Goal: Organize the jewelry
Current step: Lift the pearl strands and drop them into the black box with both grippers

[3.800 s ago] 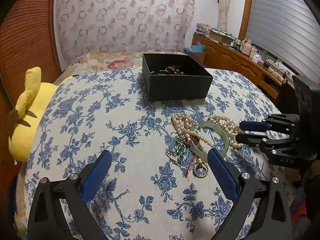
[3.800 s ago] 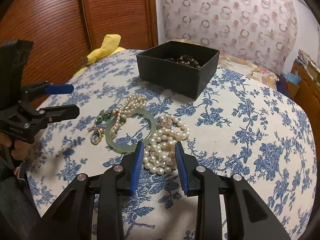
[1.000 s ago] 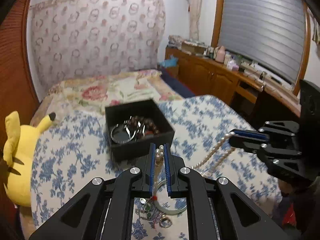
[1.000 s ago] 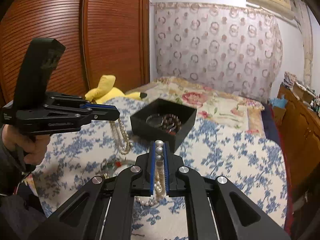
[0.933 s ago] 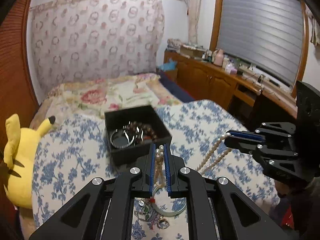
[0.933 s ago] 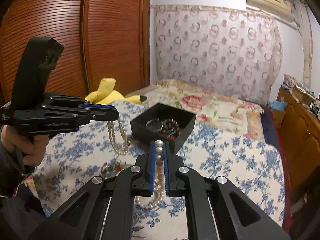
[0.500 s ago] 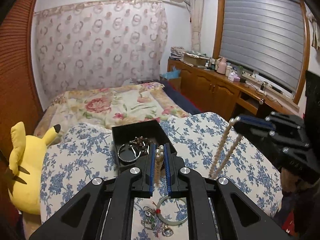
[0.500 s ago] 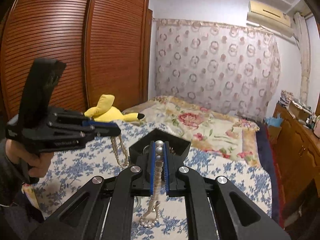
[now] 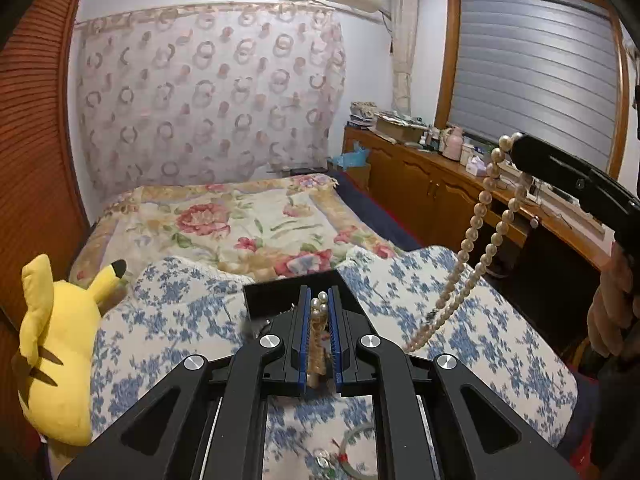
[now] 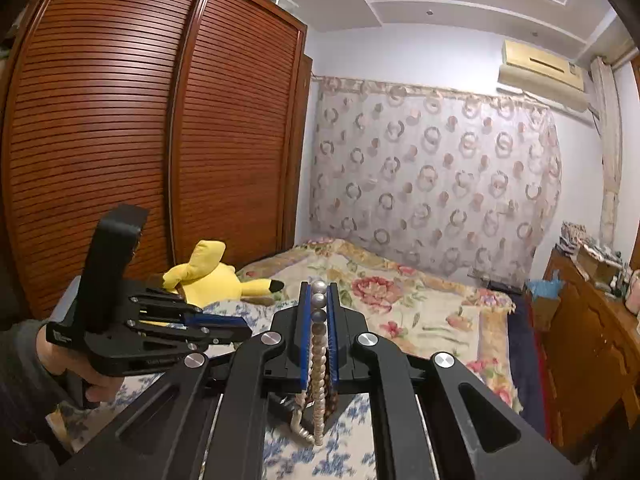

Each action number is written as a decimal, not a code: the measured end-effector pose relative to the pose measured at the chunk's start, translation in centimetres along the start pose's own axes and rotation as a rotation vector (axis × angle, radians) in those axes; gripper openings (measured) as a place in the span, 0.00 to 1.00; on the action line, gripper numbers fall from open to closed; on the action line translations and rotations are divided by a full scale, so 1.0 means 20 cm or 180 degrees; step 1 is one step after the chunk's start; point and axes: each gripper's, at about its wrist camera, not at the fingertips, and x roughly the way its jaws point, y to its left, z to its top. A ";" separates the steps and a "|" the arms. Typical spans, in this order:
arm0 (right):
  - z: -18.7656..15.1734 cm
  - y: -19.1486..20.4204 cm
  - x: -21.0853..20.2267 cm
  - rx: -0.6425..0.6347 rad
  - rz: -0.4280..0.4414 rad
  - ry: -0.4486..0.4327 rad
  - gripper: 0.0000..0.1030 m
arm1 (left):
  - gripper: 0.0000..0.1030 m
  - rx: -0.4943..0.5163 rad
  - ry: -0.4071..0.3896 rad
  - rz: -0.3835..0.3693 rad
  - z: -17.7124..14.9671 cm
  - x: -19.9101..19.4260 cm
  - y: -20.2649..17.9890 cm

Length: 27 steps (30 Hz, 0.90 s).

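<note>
My left gripper (image 9: 319,304) is shut on a pearl necklace (image 9: 318,312) and holds it high above the blue-flowered cloth (image 9: 168,328). My right gripper (image 10: 319,292) is shut on another pearl necklace (image 10: 319,344), whose loop hangs down in the left wrist view (image 9: 472,248). The black jewelry box (image 9: 272,296) sits below, mostly hidden behind my left fingers. A green bangle (image 9: 356,448) and small pieces stay on the cloth under the left gripper. The left gripper also shows in the right wrist view (image 10: 240,330).
A yellow plush toy (image 9: 56,352) lies at the cloth's left edge. A flowered bed (image 9: 240,220) lies beyond. A wooden sideboard (image 9: 440,184) with clutter runs along the right. A slatted wardrobe (image 10: 140,140) stands at the left.
Both grippers have risen well above the cloth with their pearl necklaces. The necklaces now hang free, and the box looks smaller and lower.
</note>
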 end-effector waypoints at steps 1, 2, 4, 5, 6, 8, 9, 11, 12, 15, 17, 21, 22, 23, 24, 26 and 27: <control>0.02 -0.01 0.02 -0.0024 0.0002 -0.0005 0.08 | 0.07 -0.0010 -0.0006 0.0000 0.02 0.01 0.01; 0.04 -0.01 0.04 -0.0036 0.0002 -0.0009 0.08 | 0.07 -0.0017 -0.0010 0.0002 0.03 0.02 0.02; 0.06 -0.03 0.08 -0.0049 0.0001 -0.0010 0.08 | 0.07 -0.0025 -0.0009 0.0007 0.05 0.05 0.04; 0.07 -0.03 0.10 -0.0050 -0.0001 -0.0006 0.08 | 0.07 -0.0030 -0.0004 0.0007 0.06 0.07 0.04; 0.08 -0.05 0.13 -0.0046 -0.0004 0.0003 0.08 | 0.07 -0.0036 0.0005 0.0005 0.07 0.08 0.05; 0.08 -0.06 0.18 -0.0041 -0.0007 0.0024 0.08 | 0.07 -0.0053 0.0038 0.0012 0.07 0.12 0.07; 0.09 -0.08 0.21 -0.0039 -0.0014 0.0033 0.08 | 0.07 -0.0060 0.0057 0.0014 0.06 0.14 0.08; 0.08 -0.09 0.26 -0.0024 -0.0012 0.0059 0.08 | 0.07 -0.0085 0.0112 0.0024 0.05 0.19 0.11; 0.08 -0.10 0.29 -0.0022 -0.0017 0.0078 0.08 | 0.07 -0.0108 0.0156 0.0020 0.03 0.22 0.12; 0.06 -0.13 0.37 -0.0008 -0.0015 0.0150 0.08 | 0.08 -0.0140 0.0266 0.0025 -0.01 0.29 0.15; 0.03 -0.15 0.44 -0.0015 -0.0034 0.0218 0.08 | 0.08 -0.0153 0.0354 0.0024 -0.05 0.35 0.16; -0.02 -0.17 0.53 -0.0008 -0.0069 0.0291 0.08 | 0.08 -0.0170 0.0462 0.0022 -0.10 0.40 0.17; -0.03 -0.17 0.55 -0.0002 -0.0067 0.0318 0.08 | 0.08 -0.0174 0.0488 0.0023 -0.12 0.42 0.18; -0.04 -0.18 0.57 0.0002 -0.0070 0.0346 0.08 | 0.08 -0.0173 0.0500 0.0026 -0.12 0.42 0.18; -0.06 -0.18 0.61 0.0017 -0.0064 0.0395 0.08 | 0.08 -0.0164 0.0518 0.0035 -0.13 0.43 0.18; -0.09 -0.19 0.65 0.0043 -0.0048 0.0465 0.08 | 0.08 -0.0151 0.0532 0.0041 -0.14 0.44 0.18; -0.11 -0.20 0.68 0.0057 -0.0047 0.0507 0.08 | 0.08 -0.0148 0.0532 0.0042 -0.14 0.44 0.18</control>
